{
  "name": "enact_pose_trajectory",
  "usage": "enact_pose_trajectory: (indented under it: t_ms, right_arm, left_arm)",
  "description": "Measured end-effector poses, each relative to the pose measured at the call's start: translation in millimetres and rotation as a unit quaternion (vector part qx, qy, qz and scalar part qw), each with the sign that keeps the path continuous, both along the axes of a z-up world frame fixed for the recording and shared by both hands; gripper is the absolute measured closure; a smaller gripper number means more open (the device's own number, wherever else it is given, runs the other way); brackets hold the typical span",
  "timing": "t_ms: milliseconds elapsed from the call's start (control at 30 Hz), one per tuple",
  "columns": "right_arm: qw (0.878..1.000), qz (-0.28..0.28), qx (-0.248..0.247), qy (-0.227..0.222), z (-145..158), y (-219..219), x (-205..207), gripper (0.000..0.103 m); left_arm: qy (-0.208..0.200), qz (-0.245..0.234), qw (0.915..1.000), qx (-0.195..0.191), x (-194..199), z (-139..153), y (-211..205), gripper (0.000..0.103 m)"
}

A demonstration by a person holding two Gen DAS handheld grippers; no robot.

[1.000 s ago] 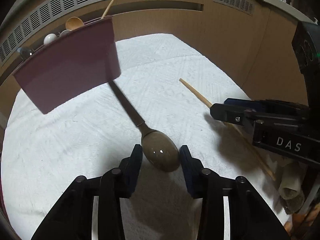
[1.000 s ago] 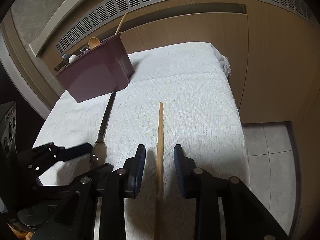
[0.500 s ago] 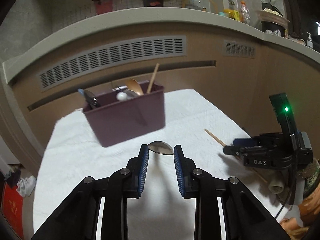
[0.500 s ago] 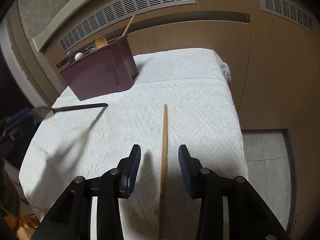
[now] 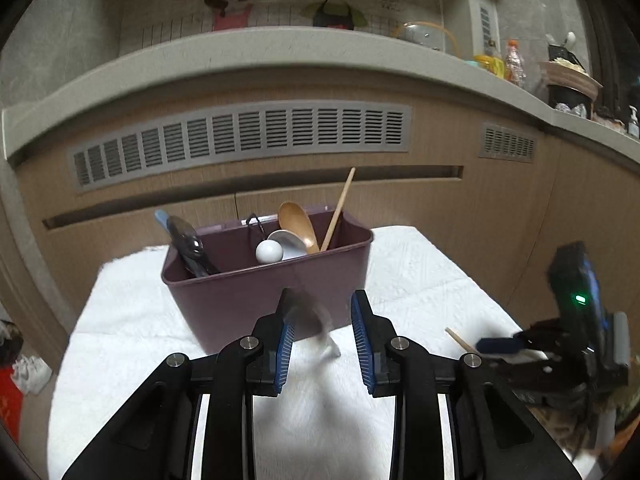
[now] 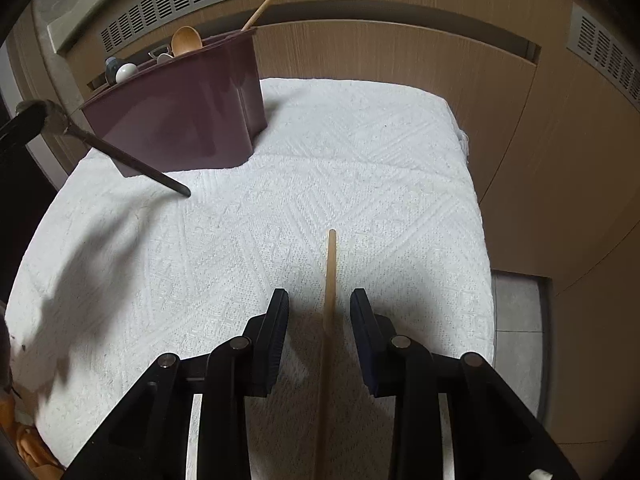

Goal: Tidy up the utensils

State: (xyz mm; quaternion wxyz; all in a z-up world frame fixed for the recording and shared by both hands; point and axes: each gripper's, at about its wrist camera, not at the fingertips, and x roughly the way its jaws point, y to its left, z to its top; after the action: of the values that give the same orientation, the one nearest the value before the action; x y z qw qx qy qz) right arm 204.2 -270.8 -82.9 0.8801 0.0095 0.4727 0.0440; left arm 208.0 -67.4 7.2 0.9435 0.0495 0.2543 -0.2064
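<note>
A maroon bin point(image 5: 272, 292) stands on the white cloth point(image 5: 140, 320) and holds a wooden spoon point(image 5: 296, 226), a chopstick point(image 5: 338, 212) and other utensils. My left gripper point(image 5: 322, 320) has a blurred metal spoon point(image 5: 310, 316) between its jaws, tilted handle-down in front of the bin. The right wrist view shows that spoon point(image 6: 124, 156) lifted at the left beside the bin point(image 6: 180, 116). My right gripper point(image 6: 319, 316) is open astride a wooden chopstick point(image 6: 329, 280) lying on the cloth, jaws apart from it.
A wooden cabinet front with grey vents point(image 5: 240, 136) rises behind the bin. The cloth's right edge point(image 6: 480, 240) drops to a tiled floor. A counter shelf point(image 5: 500, 64) with bottles and a pot runs above. My right gripper also shows in the left wrist view point(image 5: 560, 344).
My left gripper closed on the metal spoon, lifted it off the cloth and swung up to face the bin. My right gripper stayed over the chopstick, shifting slightly.
</note>
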Motion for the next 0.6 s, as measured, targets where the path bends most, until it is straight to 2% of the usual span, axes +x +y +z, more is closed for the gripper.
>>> enact_pose_trajectory:
  t_ms: [133, 200, 300, 367, 433, 500, 600]
  right_arm:
    - [1.000, 0.001, 0.001, -0.001, 0, -1, -1, 0.072]
    - [1.000, 0.004, -0.002, -0.002, 0, 0, -2, 0.072]
    - [1.000, 0.008, -0.002, -0.003, 0, 0, -5, 0.072]
    - [1.000, 0.010, 0.000, -0.005, -1, -1, -5, 0.072]
    - [1.000, 0.014, -0.003, -0.010, -1, 0, -7, 0.072]
    - [1.000, 0.020, -0.010, -0.018, -3, 2, -9, 0.070]
    - [0.999, 0.028, -0.012, -0.029, -4, 6, -12, 0.063]
  left_arm:
    - [0.018, 0.004, 0.9996, -0.021, 20, -8, 5, 0.077]
    - [0.029, 0.004, 0.9992, -0.026, 23, -11, 9, 0.087]
    - [0.048, 0.008, 0.9984, -0.029, 21, -10, 22, 0.087]
    - [0.085, -0.012, 0.9957, -0.035, 18, -10, 37, 0.086]
    - [0.116, -0.049, 0.9920, -0.013, 5, -15, 46, 0.086]
    - [0.129, -0.065, 0.9894, 0.014, -10, -24, 52, 0.085]
    - [0.174, -0.081, 0.9811, 0.027, -38, -44, 61, 0.083]
